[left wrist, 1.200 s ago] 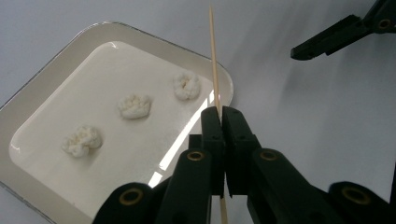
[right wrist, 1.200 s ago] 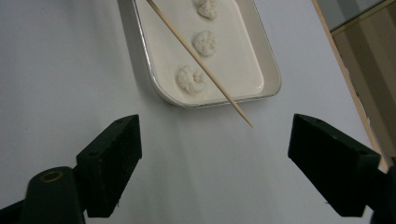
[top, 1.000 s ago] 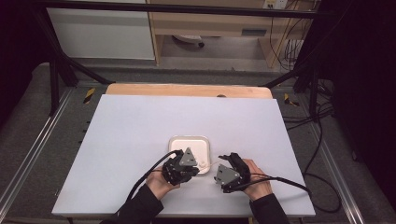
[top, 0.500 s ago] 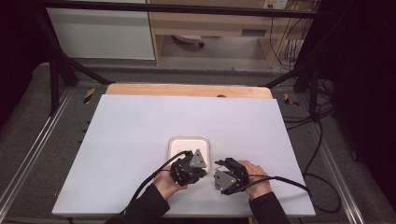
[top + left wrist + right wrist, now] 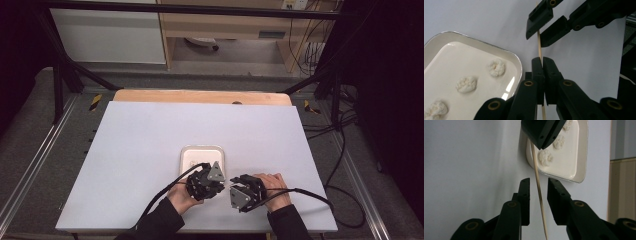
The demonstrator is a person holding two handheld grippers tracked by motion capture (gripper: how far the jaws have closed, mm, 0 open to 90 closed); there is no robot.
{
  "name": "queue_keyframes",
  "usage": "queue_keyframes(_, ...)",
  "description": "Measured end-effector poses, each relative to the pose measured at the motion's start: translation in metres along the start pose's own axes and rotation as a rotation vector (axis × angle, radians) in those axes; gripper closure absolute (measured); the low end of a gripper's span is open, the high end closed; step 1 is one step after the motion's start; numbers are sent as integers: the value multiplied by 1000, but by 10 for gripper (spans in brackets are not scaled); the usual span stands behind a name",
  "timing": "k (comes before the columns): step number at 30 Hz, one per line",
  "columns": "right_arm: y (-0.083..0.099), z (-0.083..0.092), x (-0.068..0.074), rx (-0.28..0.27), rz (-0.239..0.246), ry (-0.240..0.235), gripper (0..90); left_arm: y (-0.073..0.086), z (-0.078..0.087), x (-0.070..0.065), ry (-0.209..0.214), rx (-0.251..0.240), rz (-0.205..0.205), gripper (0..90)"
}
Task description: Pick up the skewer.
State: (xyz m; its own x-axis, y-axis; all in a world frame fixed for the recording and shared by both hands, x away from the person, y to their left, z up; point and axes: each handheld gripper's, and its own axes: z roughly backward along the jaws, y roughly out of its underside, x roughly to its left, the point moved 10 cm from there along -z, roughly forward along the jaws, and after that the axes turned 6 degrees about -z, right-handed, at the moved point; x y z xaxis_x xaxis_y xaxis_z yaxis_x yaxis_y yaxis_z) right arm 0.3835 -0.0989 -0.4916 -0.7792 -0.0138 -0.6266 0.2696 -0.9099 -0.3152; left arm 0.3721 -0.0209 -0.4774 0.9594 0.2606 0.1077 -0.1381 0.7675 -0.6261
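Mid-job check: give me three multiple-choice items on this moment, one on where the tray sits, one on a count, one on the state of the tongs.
1. Where does the white rounded tray sit on the table?
A. far edge
B. just ahead of the left tongs
C. off the table

2. How many white lumps show in the left gripper view?
A. one
B. three
C. six

3. How do the tongs meet the thin wooden skewer?
A. both open
B. left shut on it, right tongs open around it
C. right shut on it, left open

Key: B, the tray lies just beyond the left hand; B, three lumps on the tray; B, left jaws pinch it, right jaws gap.
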Motion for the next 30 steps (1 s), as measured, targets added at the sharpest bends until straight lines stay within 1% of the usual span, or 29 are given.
queue_keyframes(1,0,0,0,2,7,0,747,0,0,0,0,0,-1,884)
queue_keyframes(2,1,-1,1,4,4,-1,753,0,0,0,1,1,0,884)
queue_keyframes(3,1,-1,1,8,18,-2,759,0,0,-1,2,1,-2,884)
queue_keyframes(4,2,-2,2,10,15,-5,768,0,0,-1,3,1,-2,884)
queue_keyframes(7,2,-2,1,10,41,-7,810,0,0,-1,5,0,-2,884)
queue_keyframes(9,2,-1,1,6,41,-12,849,1,0,-1,4,3,-2,883)
queue_keyframes(10,2,-1,0,4,51,-10,854,1,0,-1,5,1,-2,884)
queue_keyframes(13,2,1,0,2,62,-8,864,0,1,-1,8,-5,3,883)
queue_keyframes(15,2,1,0,5,82,-7,875,0,2,0,5,-9,7,883)
queue_keyframes(16,2,1,1,7,77,-15,882,0,2,0,4,-9,10,882)
queue_keyframes(17,2,1,1,9,79,-17,883,0,3,0,8,-7,16,879)
queue_keyframes(18,2,1,0,10,87,-16,885,0,4,1,3,-6,17,875)
queue_keyframes(20,2,2,-1,19,93,-13,887,2,5,4,-11,12,13,855)
queue_keyframes(21,3,2,-2,31,99,-11,887,3,5,5,-21,24,12,813)
queue_keyframes(22,5,2,-3,42,105,-8,887,4,6,6,-21,33,13,762)
queue_keyframes(23,5,2,-4,48,108,-4,887,6,6,7,-12,51,22,732)
queue_keyframes(24,5,3,-5,51,112,-5,888,8,5,8,-2,73,31,704)
queue_keyframes(26,4,4,-7,58,114,1,888,11,5,10,4,113,41,667)
queue_keyframes(27,4,4,-8,65,117,4,888,13,4,11,15,133,53,662)
queue_keyframes(30,1,4,-10,76,128,5,888,13,3,12,18,157,66,666)
